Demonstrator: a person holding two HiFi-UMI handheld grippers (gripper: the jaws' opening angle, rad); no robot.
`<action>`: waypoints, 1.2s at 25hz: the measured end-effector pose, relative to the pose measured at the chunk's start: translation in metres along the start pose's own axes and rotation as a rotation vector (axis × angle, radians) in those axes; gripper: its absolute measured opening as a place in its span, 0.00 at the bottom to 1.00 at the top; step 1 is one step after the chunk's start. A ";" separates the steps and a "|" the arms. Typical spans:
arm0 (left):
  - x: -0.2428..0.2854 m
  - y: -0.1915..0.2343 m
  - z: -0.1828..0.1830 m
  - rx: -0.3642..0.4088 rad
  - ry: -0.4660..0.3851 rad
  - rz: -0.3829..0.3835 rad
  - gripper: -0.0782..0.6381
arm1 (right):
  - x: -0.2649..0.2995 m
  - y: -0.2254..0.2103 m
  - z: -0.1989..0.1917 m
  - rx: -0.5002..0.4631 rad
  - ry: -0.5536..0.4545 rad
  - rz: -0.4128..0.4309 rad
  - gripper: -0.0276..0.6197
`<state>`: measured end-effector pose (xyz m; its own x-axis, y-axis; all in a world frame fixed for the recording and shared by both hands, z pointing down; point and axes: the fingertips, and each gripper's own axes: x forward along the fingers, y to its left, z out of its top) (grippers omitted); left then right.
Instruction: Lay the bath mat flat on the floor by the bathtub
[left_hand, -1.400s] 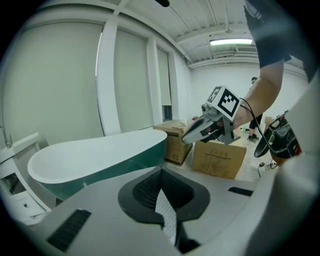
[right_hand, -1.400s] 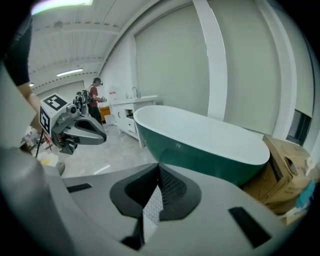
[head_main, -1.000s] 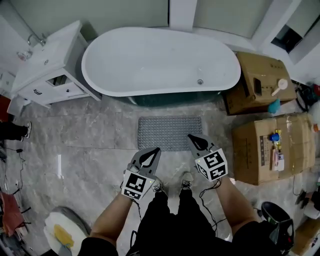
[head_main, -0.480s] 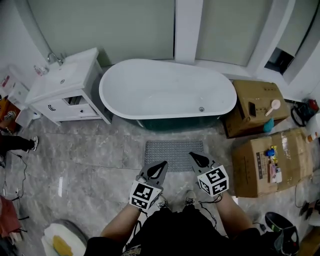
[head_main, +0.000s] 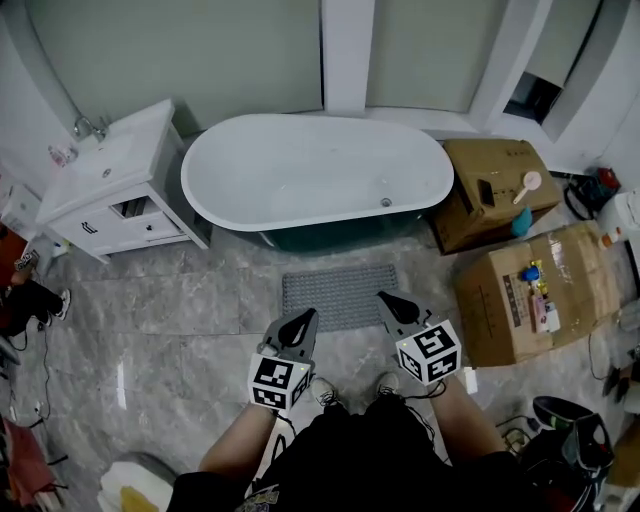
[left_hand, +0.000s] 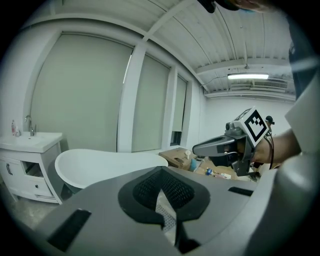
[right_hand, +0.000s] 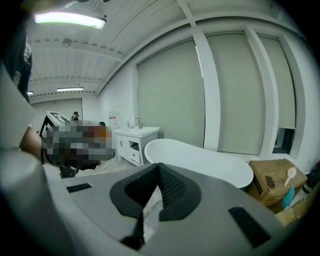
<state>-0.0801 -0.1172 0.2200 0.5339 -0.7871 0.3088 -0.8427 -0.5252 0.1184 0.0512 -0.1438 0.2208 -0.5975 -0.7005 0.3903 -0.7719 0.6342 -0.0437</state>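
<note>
Both tongs are clenching shut on nothing, the left tongs (head_main: 303, 320) and the right tongs (head_main: 390, 302) hanging side by side in front of the person. The bath mat (head_main: 338, 292) is lying flat on the floor (head_main: 180, 320) just beside the bathtub (head_main: 315, 165), below and beyond the tips. In the head view those tips are covering parts of the mat's near edge and its near right corner, and each gripper view is showing only a sliver of mat through the jaws. Since a second ago the mat is keeping its place, while both tongs are lifting away from it.
</note>
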 end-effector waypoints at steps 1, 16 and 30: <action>-0.001 0.000 0.002 -0.003 -0.003 0.002 0.13 | -0.005 -0.001 0.001 0.003 -0.007 -0.008 0.07; -0.036 -0.123 0.001 -0.027 -0.024 0.078 0.13 | -0.155 -0.013 -0.020 -0.025 -0.072 0.010 0.07; -0.085 -0.222 -0.034 0.012 0.053 0.132 0.13 | -0.229 0.007 -0.076 0.033 -0.059 0.103 0.07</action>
<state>0.0593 0.0780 0.1999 0.4138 -0.8317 0.3703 -0.9044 -0.4221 0.0625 0.1994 0.0457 0.2015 -0.6849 -0.6510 0.3273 -0.7121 0.6931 -0.1115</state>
